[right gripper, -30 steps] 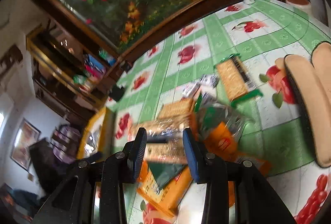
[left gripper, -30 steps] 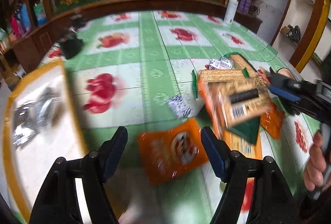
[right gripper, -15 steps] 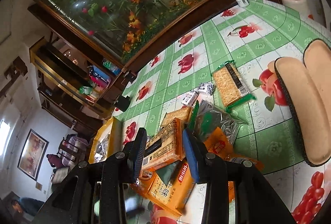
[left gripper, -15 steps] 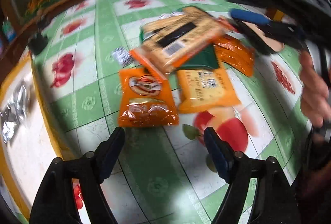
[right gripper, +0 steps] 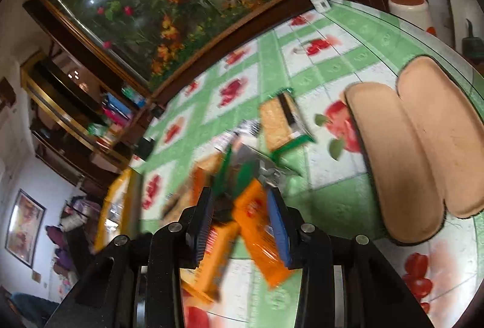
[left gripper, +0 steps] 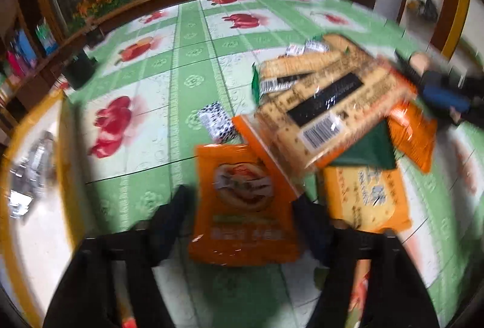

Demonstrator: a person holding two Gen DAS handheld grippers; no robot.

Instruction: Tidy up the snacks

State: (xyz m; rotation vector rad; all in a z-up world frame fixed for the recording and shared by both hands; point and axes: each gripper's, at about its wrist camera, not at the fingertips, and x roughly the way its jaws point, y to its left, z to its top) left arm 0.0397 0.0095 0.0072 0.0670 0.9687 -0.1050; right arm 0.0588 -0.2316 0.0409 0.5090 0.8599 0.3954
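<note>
L tool point(left gripper: 239, 225) is closing w/ an orange packet point(left gripper: 242, 207) between its jaws; pads not clearly pressing it yet. Packet is lying on the counter point(left gripper: 169, 67), beside the snack pile, near a yellow tray point(left gripper: 66, 146). R tool point(right gripper: 242, 225) is narrowly open, gripping a cracker pack point(left gripper: 329, 113) held above the pile.

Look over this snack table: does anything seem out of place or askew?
Yes. A pair of tan slippers or insoles lies on the table close to the food, which looks out of place. The snack packets sit in a crooked, overlapping heap, unsorted.
</note>
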